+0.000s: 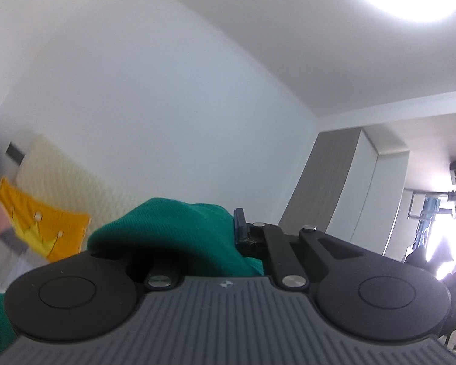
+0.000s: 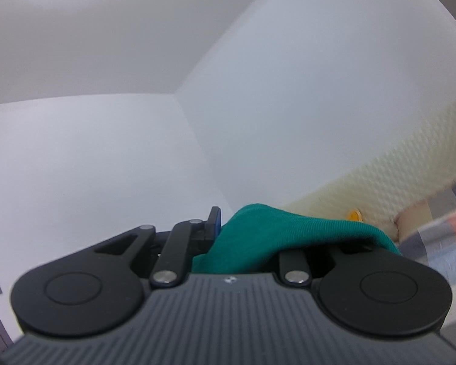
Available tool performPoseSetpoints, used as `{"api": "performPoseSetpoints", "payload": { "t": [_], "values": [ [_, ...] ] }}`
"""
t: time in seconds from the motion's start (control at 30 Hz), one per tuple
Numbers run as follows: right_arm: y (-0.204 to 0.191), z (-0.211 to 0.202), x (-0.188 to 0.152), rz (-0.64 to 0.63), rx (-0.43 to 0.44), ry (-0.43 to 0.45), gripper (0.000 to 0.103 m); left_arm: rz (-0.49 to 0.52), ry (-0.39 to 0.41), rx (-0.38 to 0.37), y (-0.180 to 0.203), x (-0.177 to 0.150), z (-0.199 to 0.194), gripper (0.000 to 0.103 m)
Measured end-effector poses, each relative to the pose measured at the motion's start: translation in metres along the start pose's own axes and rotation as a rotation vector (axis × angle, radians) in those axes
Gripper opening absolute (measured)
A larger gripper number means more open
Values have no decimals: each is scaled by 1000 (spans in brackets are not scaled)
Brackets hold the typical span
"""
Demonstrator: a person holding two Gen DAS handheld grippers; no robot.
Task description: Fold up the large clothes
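The green cloth point(image 1: 173, 231) is soft and ribbed, bunched up high in the air. My left gripper point(image 1: 232, 228) pinches 1 edge tight, and the cloth flops over its left finger. My right gripper point(image 2: 220, 231) pinches the green cloth point(image 2: 273, 231) too. Behind are a white wall point(image 1: 167, 106) and a yellow pillow point(image 1: 42, 228).

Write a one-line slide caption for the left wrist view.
Left gripper shut on green garment, raised toward a white wall, with a yellow crown cushion behind.
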State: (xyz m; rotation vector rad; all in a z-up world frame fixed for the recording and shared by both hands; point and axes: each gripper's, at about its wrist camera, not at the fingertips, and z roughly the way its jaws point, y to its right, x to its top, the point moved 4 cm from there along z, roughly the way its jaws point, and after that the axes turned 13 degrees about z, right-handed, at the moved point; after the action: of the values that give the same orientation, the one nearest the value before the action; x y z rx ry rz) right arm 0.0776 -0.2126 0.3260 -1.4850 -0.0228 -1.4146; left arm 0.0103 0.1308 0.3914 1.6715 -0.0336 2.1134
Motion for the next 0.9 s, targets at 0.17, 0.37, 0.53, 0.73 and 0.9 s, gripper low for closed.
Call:
{"api": "performPoseSetpoints", "payload": {
  "t": [0.17, 0.37, 0.53, 0.73, 0.9],
  "values": [
    [-20, 22, 18, 0, -11, 4, 22, 99, -5, 40, 4, 38, 14, 10],
    [36, 81, -11, -7, -102, -56, 22, 64, -113, 61, -60, -11, 65, 10],
    [122, 145, -53, 19, -199, -122, 22, -4, -246, 110, -136, -89, 129, 10],
    [234, 241, -92, 50, -317, -201, 22, -62, -381, 171, -233, -183, 218, 11],
    [333, 317, -149, 48, -422, -262, 22, -90, -509, 223, -333, -319, 308, 11]
  ]
}}
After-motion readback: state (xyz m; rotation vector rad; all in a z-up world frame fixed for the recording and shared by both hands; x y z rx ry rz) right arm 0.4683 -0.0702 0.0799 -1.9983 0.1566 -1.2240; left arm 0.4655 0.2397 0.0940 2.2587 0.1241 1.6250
